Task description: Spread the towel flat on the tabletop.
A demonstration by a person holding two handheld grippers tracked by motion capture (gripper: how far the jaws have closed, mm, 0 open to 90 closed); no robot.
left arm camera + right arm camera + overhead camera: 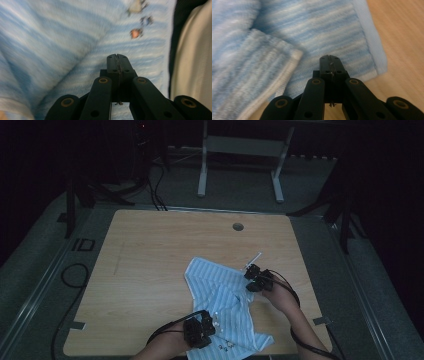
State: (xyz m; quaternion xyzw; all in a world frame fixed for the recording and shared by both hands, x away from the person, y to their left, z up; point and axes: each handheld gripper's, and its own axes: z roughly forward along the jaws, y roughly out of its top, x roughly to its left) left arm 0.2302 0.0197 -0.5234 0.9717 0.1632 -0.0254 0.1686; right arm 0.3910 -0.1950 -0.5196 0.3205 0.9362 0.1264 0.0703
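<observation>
Striped garment [225,300] lies under both closed, empty jaws.

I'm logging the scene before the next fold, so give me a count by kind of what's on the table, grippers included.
Striped blue-and-white garment: 1
Grippers: 2, the left gripper and the right gripper, both with jaws shut
Wooden table: 1
Total: 4

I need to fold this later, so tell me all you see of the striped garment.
The garment is light blue with white stripes, a soft knit with a ribbed cuff and plain hem. It lies crumpled on the wooden table, near its front edge. The left gripper and right gripper, both shut, are at its edges.
</observation>
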